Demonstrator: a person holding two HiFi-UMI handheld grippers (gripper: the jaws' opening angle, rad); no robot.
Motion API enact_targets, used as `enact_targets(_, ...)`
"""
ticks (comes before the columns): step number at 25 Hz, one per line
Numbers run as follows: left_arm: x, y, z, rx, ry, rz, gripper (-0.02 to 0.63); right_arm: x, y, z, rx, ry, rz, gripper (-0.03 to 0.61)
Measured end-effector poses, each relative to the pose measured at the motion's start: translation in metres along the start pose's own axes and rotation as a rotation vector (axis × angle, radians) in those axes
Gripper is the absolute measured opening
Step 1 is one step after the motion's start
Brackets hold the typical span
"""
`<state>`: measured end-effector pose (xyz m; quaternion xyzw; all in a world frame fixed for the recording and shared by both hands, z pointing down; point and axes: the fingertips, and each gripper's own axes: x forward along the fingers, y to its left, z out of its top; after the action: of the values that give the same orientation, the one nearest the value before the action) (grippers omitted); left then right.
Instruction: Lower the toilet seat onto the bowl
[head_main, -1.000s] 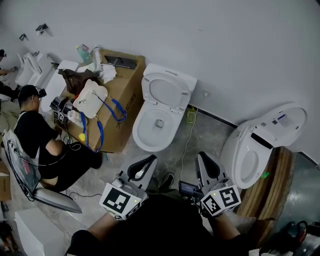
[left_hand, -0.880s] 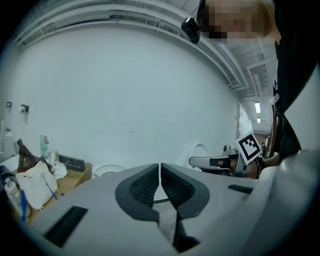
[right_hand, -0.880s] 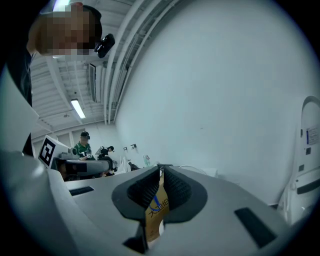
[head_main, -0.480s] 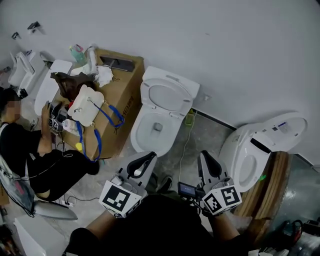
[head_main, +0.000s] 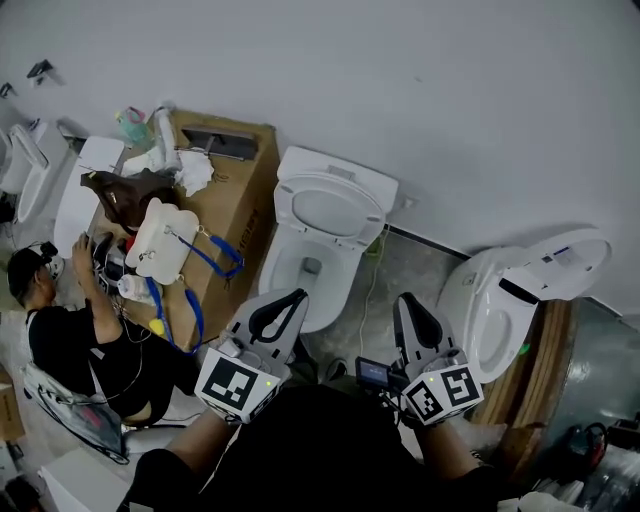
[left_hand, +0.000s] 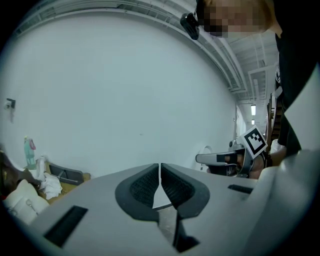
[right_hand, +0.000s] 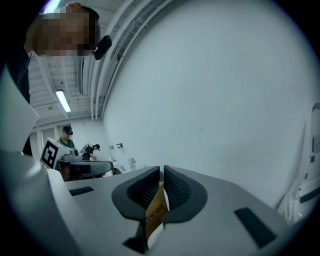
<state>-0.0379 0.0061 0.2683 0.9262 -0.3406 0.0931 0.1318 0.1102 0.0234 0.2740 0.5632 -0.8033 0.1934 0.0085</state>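
Grey concrete floor (head_main: 405, 265) runs up to a plain white wall (head_main: 420, 90); all positions below are taken from the toilet bowl (head_main: 345, 282). Nearest the camera, both hand-held grippers sit just short of the bowl's front. Left gripper (head_main: 298, 294): tips overlap the bowl's near left rim in the head view; contact cannot be judged. Its own view shows the left gripper (left_hand: 159, 167) with pads pressed together, nothing between them. Right gripper (head_main: 406, 298): off the bowl's near right side, over bare floor, apart from the rim. Its own view shows the right gripper (right_hand: 161, 170) with jaws drawn together to a thin slit. A strip of tan printed card shows in that slit; whether it sits between the pads or lies beyond them cannot be told, and the head view shows nothing held. The bowl itself is open and white, water visible at the bottom. Toilet seat (head_main: 286, 210): raised, standing at the far end of the bowl and leaning back against the tank (head_main: 345, 168), not on the rim. Left of the bowl, just beside it, a cardboard box (head_main: 240, 185) carries loose clutter. Further left, a seated person (head_main: 70, 350) faces the box. Right of the bowl, well apart, a second toilet (head_main: 490, 315) stands with its lid up.
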Motion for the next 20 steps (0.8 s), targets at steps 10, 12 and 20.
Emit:
enact_targets(10,0.04,0.063,0.005,0.027,0.002,-0.004,0.025,0.045,-0.024,0.007,-0.057,0.021,-0.075,0.049)
enact_targets(12,0.051,0.073,0.009,0.042,-0.006,0.014,0.025,0.055,-0.034,0.006,-0.098,0.036,-0.088,0.049)
enact_targets(20,0.109,0.103,0.013,0.097,0.012,0.079,0.025,0.1,-0.086,-0.014,-0.12,0.138,-0.073,0.049)
